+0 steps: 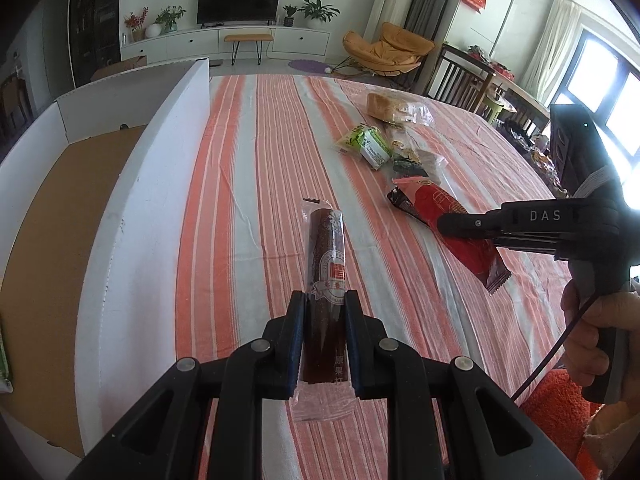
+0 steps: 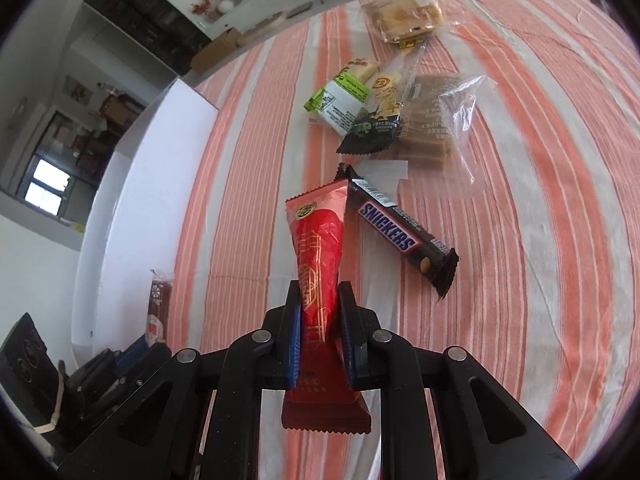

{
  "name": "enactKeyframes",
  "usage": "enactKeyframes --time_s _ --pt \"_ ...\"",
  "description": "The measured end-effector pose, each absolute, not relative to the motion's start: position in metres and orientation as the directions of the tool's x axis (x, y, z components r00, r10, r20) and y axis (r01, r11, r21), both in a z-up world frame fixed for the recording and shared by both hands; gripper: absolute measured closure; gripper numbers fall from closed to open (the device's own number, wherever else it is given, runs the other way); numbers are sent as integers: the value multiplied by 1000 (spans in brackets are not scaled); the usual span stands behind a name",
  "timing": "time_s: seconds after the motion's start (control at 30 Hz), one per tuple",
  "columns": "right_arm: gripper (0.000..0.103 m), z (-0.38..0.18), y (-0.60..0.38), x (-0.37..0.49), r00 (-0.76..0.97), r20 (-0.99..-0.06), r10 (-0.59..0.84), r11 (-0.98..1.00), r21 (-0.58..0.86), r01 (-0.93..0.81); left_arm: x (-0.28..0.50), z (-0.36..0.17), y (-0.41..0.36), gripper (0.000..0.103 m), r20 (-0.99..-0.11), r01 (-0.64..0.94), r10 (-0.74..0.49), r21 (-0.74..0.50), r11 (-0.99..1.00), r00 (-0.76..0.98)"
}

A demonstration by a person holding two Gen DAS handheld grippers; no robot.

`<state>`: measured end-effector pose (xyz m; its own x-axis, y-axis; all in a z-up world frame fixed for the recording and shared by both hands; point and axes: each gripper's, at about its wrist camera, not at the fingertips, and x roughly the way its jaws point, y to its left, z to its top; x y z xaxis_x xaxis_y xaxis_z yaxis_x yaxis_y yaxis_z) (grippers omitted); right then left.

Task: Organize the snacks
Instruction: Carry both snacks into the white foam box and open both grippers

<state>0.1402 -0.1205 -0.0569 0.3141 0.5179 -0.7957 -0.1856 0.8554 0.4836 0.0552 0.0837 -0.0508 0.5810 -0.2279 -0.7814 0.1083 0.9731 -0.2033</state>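
Left wrist view shows your left gripper (image 1: 324,312) at the bottom centre of the frame, its two black fingers closed on a long dark brown fruit-leather roll in a clear plastic wrapper (image 1: 325,256), which points up the frame over the orange-and-white striped tablecloth (image 1: 248,184). Along the left side of that frame runs the white wall of a large open cardboard box with a brown floor (image 1: 132,208). At the right edge your right gripper (image 1: 444,225) reaches in, clamped on a red foil snack packet with gold line patterns (image 1: 448,216). Right wrist view puts that same gripper (image 2: 319,312) at the bottom centre, its fingers pressed on both sides of the red packet (image 2: 320,248), which stands nearly upright, its pink sealed end toward the frame's middle and its serrated end hanging below the fingers. Just right of the packet a dark brown Snickers bar (image 2: 394,232) lies slanted on the cloth. Above it, near the upper centre, sits a small heap: a green-and-white wrapped snack (image 2: 340,100), a black-and-yellow sachet (image 2: 374,128), and a clear bag of tan biscuits (image 2: 432,120), all touching. Farther up lies a clear pack of golden pastry (image 2: 404,14), apart from the heap. In the lower left of this view your left gripper's roll (image 2: 158,308) shows beside the white box wall (image 2: 132,216).
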Motion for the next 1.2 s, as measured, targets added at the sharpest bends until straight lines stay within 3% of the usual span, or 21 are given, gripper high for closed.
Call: enactKeyframes --time_s 0.37,0.53,0.6,0.77,0.87,0.9,0.93,0.97,1.0,1.03,1.07,1.2 --pt "86 -18 -98 109 336 -635 696 712 672 -204 41 -15 88 84 -743 91 -140 -106 990 654" --pt "85 2 -69 105 308 -554 774 624 751 -217 20 20 120 84 -705 124 -305 -298 947 640" --pt "85 20 -43 100 279 -514 811 580 769 -269 11 39 145 84 -679 111 -314 -326 939 663" --pt "85 44 45 89 157 -452 878 477 798 -368 -1 55 222 84 -676 -87 -108 -247 965 729" --pt "81 35 97 89 121 -492 862 493 761 -422 3 32 259 84 -721 -222 34 -167 961 692" --pt "78 29 111 89 126 -519 846 516 733 -444 3 21 267 82 -735 -258 73 -141 956 675" --pt "65 23 124 89 126 -551 825 541 702 -463 3 11 273 72 -749 -283 101 -119 952 655" --pt "39 16 135 90 130 -590 797 571 664 -483 3 2 277 53 -761 -295 114 -106 950 639" --pt "34 10 140 89 151 -626 765 605 619 -500 3 -6 279 42 -769 -308 130 -90 947 626" --pt "34 7 142 88 180 -653 736 637 576 -513 2 -12 278 24 -770 -322 152 -73 944 619" --pt "34 5 139 85 210 -671 711 661 537 -523 2 -16 276 19 -767 -330 170 -58 942 619" --pt "32 3 95 77 376 -692 616 760 398 -513 4 -15 260 19 -750 -302 158 -58 952 642"
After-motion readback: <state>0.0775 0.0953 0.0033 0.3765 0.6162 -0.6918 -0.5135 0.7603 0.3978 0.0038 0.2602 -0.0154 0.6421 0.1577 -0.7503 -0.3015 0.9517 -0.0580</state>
